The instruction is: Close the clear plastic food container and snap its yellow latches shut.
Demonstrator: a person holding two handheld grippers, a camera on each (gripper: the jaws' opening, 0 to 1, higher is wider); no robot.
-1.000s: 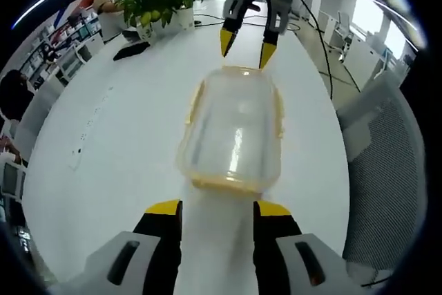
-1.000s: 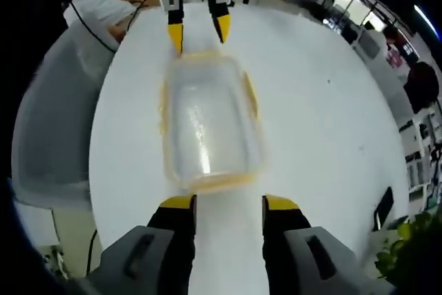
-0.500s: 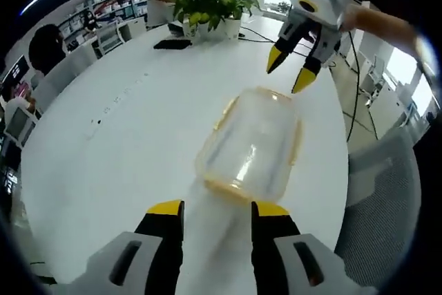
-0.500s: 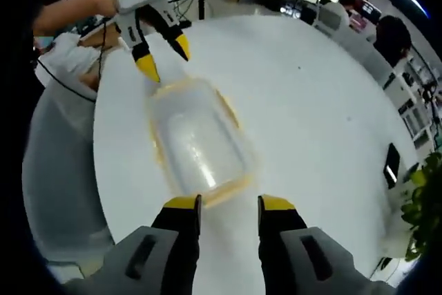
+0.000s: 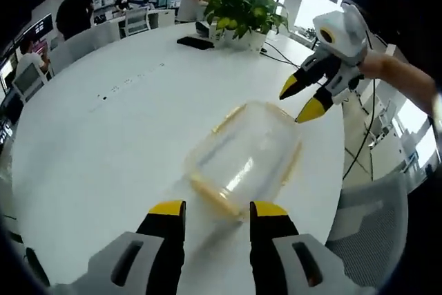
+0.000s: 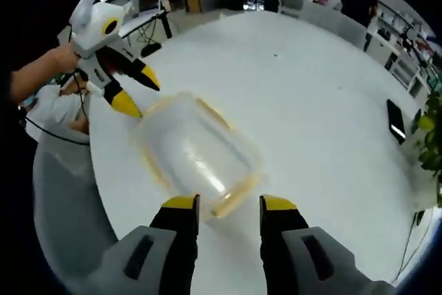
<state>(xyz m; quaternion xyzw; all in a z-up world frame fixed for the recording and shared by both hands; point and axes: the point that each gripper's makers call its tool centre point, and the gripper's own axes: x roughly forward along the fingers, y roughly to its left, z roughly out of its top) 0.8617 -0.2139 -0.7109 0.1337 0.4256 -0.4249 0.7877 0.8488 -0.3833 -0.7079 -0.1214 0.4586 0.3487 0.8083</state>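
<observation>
**2 tools flank the clear container, latches yet to be snapped**

We hold the left tool (image 5: 210,206) and the right tool (image 6: 228,200) at opposite ends of the clear plastic food container (image 5: 243,157), which lies on the white round surface (image 5: 103,143) near its edge. Both tools are empty, their jaws spread apart, the yellow tips near the container's short ends without clearly touching it. In our judgement the lid is already seated and the step in hand is the latching: we would steady one end with 1 tool while the other presses a yellow latch (image 6: 235,196) down against the rim until it clicks, pushing squarely so the light box does not slide toward the surface's edge. The container looks transparent and empty, a rounded oblong with yellow trim along its rim; motion blur leaves us unable to tell which latches, if any, are shut. A potted plant (image 5: 243,10) stands well apart at the far side.
</observation>
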